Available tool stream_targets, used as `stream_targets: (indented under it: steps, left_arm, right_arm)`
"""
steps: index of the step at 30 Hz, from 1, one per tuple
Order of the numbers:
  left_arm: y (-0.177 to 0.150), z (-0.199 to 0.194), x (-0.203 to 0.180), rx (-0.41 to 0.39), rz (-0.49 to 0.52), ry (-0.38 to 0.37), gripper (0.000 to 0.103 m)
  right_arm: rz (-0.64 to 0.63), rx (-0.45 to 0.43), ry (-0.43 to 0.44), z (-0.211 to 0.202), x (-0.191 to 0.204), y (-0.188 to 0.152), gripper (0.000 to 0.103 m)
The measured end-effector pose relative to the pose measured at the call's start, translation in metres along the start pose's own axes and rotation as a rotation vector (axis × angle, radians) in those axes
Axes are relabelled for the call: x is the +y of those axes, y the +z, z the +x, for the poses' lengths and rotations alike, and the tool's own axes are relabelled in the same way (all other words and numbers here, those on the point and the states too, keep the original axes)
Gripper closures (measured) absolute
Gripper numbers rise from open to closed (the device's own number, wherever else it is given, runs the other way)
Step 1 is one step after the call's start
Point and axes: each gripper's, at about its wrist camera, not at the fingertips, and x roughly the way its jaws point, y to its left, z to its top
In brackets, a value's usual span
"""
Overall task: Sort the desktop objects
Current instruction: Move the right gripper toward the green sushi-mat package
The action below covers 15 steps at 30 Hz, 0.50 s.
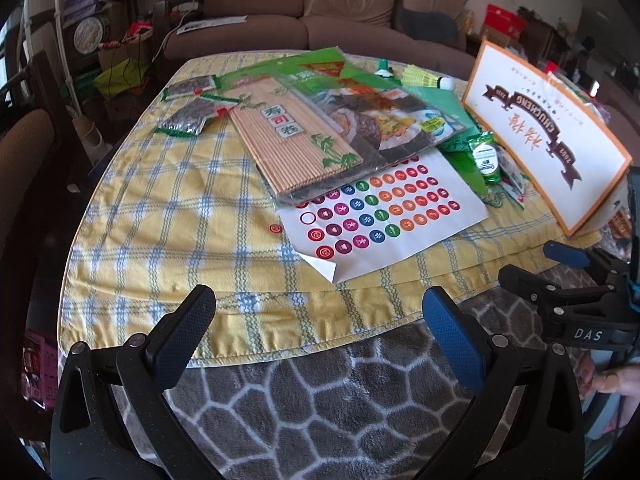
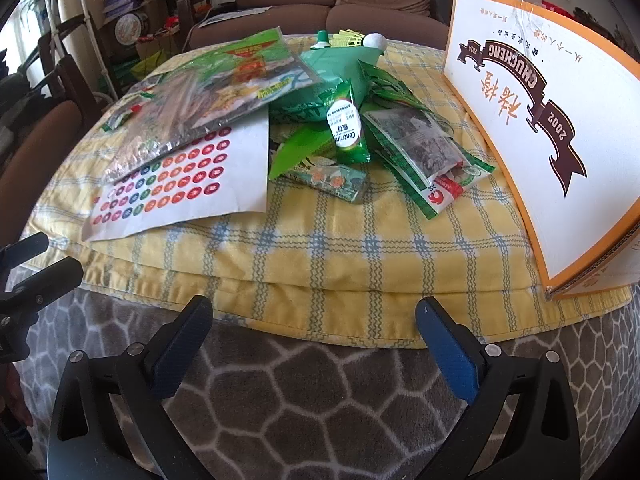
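Fingers spread on both the left gripper (image 1: 318,312) and right gripper (image 2: 314,322), nothing held, near the table edge.
Sticker sheet (image 1: 384,216) lies centre under the bamboo mat (image 1: 292,140); green packets (image 2: 346,128) piled right, beside the orange-edged box (image 2: 560,128).

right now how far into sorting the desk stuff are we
Nothing looks sorted yet. Both the left gripper and right gripper are open and empty at the table edge. Left to do: the sticker sheet, bamboo mat and green packets, which are heaped together.

Both wrist views face the sofa, sharing the sticker sheet (image 1: 376,216).
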Motion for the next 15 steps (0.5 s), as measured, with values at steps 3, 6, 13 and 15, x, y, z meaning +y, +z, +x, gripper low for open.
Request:
stream_targets:
  steps: [3, 6, 13, 15]
  left_arm:
    - [0.008, -0.008, 0.005, -0.005, 0.012, -0.051, 0.0]
    - [0.015, -0.013, 0.014, -0.007, 0.001, -0.094, 0.0]
    - [0.038, -0.013, 0.033, 0.008, -0.029, -0.15, 0.0]
    - [0.047, -0.008, 0.039, 0.021, -0.036, -0.171, 0.0]
  right_arm:
    - [0.007, -0.034, 0.026, -0.014, 0.002, 0.004, 0.002]
    - [0.001, -0.054, 0.043, -0.023, 0.005, 0.011, 0.002]
    - [0.007, -0.099, 0.077, -0.039, 0.005, 0.03, 0.003]
    - [0.016, -0.117, 0.09, -0.042, 0.004, 0.037, 0.003]
